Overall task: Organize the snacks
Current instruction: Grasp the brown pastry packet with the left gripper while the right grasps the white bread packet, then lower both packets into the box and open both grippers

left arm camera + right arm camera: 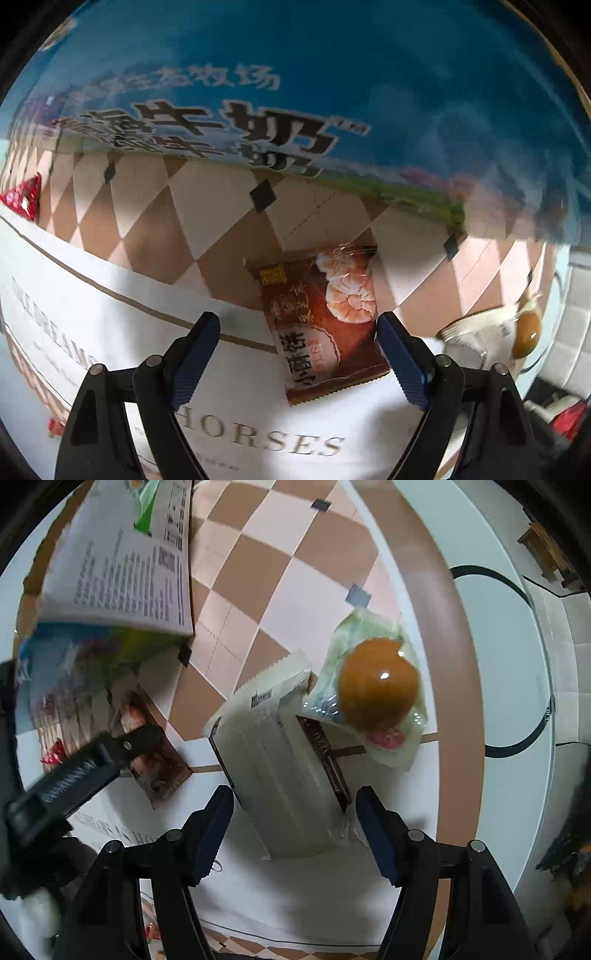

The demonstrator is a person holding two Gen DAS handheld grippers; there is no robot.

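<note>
My left gripper is open. A brown snack packet with shrimp pictures lies flat on the tablecloth between its fingertips, nearer the right finger. A big blue milk carton box stands just behind it. My right gripper is open around a white wrapped snack bar. A clear packet with an orange-brown round snack rests on the bar's far end. The brown packet and the left gripper's finger show at left in the right wrist view.
The table carries a checkered brown-and-white cloth with a white printed border. A red packet lies far left. The box's white printed side stands at upper left. The table edge curves at right.
</note>
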